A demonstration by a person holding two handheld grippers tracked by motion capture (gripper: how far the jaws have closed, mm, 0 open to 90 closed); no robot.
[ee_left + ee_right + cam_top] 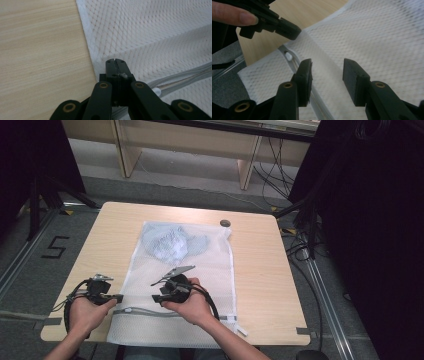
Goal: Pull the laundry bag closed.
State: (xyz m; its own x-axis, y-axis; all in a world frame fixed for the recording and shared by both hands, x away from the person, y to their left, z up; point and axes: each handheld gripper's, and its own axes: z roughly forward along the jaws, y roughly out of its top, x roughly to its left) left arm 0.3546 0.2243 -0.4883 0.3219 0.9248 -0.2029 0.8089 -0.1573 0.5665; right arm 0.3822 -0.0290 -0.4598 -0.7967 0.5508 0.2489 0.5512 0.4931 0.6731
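A white mesh laundry bag (205, 270) lies flat on the wooden table (260, 270), with a blue-grey garment (172, 242) inside its far end. Its grey zipper (145, 311) runs along the near end. My left gripper (119, 297) is shut on the bag's left edge (100, 53), just above the zipper (180, 77). A fold of mesh rises to its jaws (292, 32). My right gripper (156, 298) hovers open over the mesh (327, 68), its jaws pointing toward the left gripper. The zipper's white pull (288, 56) lies just beyond its left jaw.
A small dark round object (225, 223) sits on the table by the bag's far right corner. Bare wood (37, 50) lies left of the bag. Black stands and cables (300, 220) surround the table, and a shelf unit (190, 145) stands behind.
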